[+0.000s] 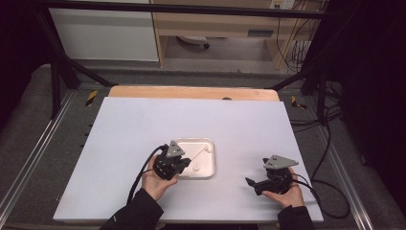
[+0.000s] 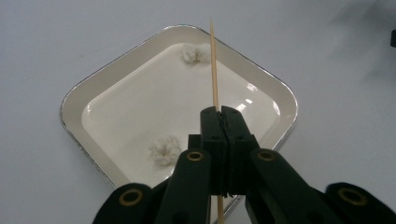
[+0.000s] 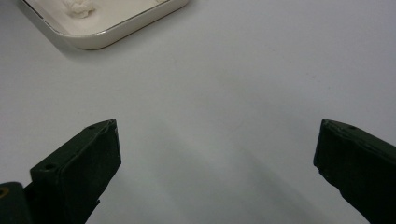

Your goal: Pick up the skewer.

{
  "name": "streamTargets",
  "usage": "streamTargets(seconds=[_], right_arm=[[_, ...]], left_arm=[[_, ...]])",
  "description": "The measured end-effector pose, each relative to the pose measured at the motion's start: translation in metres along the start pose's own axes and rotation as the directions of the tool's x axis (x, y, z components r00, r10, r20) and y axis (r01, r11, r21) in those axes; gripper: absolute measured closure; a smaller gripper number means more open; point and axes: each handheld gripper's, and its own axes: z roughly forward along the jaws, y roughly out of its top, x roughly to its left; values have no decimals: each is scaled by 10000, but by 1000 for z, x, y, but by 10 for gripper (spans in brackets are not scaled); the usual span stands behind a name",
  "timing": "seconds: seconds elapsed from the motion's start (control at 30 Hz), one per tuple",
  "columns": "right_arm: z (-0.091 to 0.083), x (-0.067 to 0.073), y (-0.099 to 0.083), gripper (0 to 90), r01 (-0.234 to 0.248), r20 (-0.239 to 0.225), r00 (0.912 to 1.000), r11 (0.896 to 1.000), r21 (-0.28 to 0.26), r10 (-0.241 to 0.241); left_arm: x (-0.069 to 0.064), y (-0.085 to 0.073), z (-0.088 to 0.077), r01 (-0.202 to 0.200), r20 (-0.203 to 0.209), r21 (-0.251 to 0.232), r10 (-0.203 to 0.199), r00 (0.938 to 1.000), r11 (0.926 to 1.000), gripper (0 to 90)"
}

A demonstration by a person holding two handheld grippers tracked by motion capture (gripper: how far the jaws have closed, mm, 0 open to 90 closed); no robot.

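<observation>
A white square tray [image 1: 196,140] lies near the front middle of the white board, with two white fluffy lumps [image 2: 195,53] [image 2: 164,150] in it. My left gripper [image 2: 222,112] is shut on a thin wooden skewer [image 2: 214,65]. The skewer points out over the tray, and its tip is near the far lump. In the high view the left gripper [image 1: 182,163] sits at the tray's left front edge. My right gripper [image 3: 217,140] stands wide open over bare board with nothing between its jaws. It is to the right of the tray [image 3: 116,32], and in the high view the right gripper [image 1: 256,173] points left.
The white board [image 1: 143,124] rests on a wooden table whose edge [image 1: 191,92] shows at the back. Black frame bars stand at both sides. Cables [image 1: 330,143] trail off the right edge.
</observation>
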Motion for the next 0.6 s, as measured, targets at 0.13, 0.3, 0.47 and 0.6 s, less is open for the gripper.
streamTargets(seconds=[0.13, 0.3, 0.47, 0.6], right_arm=[[3, 6, 6, 16, 713, 173, 9973, 9970, 314, -719], [3, 10, 10, 17, 1117, 215, 9934, 9928, 438, -1127], [1, 15, 15, 27, 1893, 387, 9806, 9798, 644, -1920], [0, 18, 18, 35, 2394, 420, 9691, 9677, 790, -2432]], left_arm=[[-3, 4, 0, -221, 279, 123, 218, 9994, 9997, 888], [-6, 9, -1, -367, 369, 179, 360, 9987, 9992, 888], [-12, 15, 2, -661, 543, 307, 644, 9964, 9973, 888], [-17, 20, 5, -882, 675, 394, 854, 9941, 9953, 888]])
